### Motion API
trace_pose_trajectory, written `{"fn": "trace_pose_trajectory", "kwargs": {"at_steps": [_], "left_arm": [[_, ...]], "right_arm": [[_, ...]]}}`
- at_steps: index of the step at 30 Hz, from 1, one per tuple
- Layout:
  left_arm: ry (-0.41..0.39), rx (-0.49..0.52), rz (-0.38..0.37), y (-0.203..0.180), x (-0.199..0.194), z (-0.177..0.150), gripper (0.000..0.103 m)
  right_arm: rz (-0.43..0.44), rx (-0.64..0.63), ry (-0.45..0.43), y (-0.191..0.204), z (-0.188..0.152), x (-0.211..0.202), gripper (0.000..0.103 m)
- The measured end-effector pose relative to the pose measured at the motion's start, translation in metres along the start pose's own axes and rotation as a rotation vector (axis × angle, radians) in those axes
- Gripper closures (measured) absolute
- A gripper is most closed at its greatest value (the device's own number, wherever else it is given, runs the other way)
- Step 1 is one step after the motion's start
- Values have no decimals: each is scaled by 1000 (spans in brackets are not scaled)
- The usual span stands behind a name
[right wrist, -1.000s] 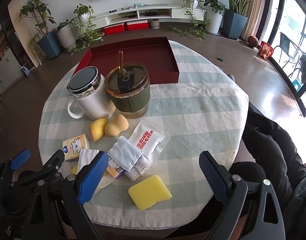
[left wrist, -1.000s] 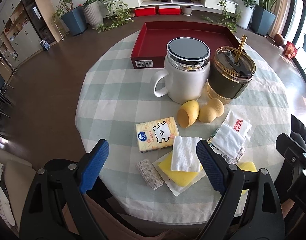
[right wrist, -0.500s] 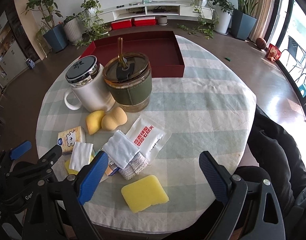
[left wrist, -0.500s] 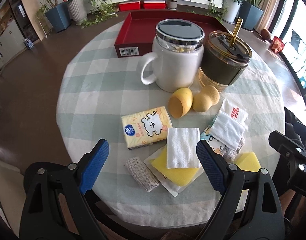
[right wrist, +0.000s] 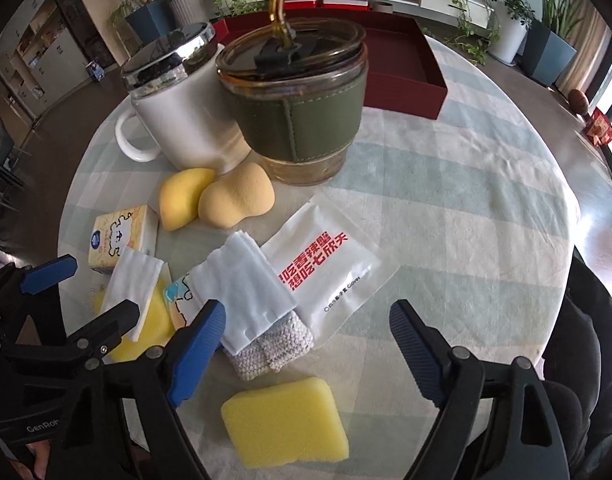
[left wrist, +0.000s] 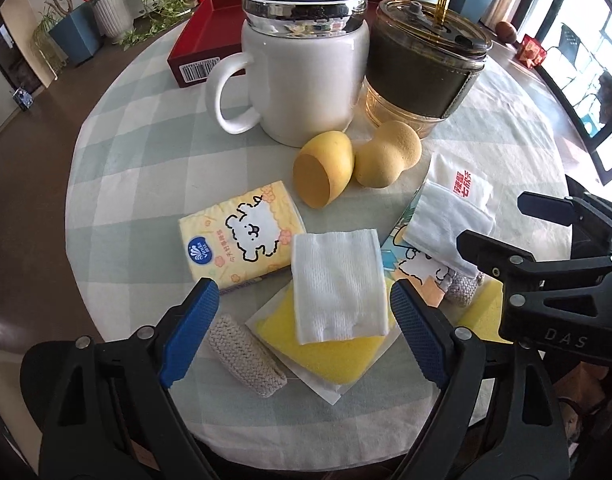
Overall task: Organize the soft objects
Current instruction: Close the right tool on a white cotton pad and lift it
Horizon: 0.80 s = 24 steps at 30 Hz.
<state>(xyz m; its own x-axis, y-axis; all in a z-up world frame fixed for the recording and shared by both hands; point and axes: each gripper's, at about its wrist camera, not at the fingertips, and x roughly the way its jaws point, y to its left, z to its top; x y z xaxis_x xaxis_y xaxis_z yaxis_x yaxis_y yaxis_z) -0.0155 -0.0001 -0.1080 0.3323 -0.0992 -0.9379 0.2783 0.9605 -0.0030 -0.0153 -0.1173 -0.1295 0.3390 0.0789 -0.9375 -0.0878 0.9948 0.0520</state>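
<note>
My left gripper is open just above a white cotton pad lying on a yellow sponge. A knitted grey pad lies by its left finger. A yellow tissue pack and two yellow makeup sponges lie beyond. My right gripper is open and empty over another yellow sponge, a folded white cloth, a knitted pad and a white packet with red print.
A white lidded mug and a green-sleeved glass cup with straw stand behind the soft items. A red tray sits at the far side of the round checked table. My right gripper shows at the right edge of the left wrist view.
Both grippers have moved forward and lower toward the soft items, which now look much larger. Both stay open; nothing was grasped.
</note>
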Motion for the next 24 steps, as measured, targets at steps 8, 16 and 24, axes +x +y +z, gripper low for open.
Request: {"fn": "trace_pose_trajectory", "kwargs": {"at_steps": [8, 16, 24], "left_arm": [[30, 9, -33, 3, 10, 4, 30], [16, 23, -70, -2, 9, 1, 54], [-13, -34, -105, 18, -2, 0, 74]], "right_arm": [[64, -89, 61, 3, 10, 16, 20], [186, -109, 72, 13, 11, 16, 63], [147, -126, 23, 17, 11, 10, 86]]}}
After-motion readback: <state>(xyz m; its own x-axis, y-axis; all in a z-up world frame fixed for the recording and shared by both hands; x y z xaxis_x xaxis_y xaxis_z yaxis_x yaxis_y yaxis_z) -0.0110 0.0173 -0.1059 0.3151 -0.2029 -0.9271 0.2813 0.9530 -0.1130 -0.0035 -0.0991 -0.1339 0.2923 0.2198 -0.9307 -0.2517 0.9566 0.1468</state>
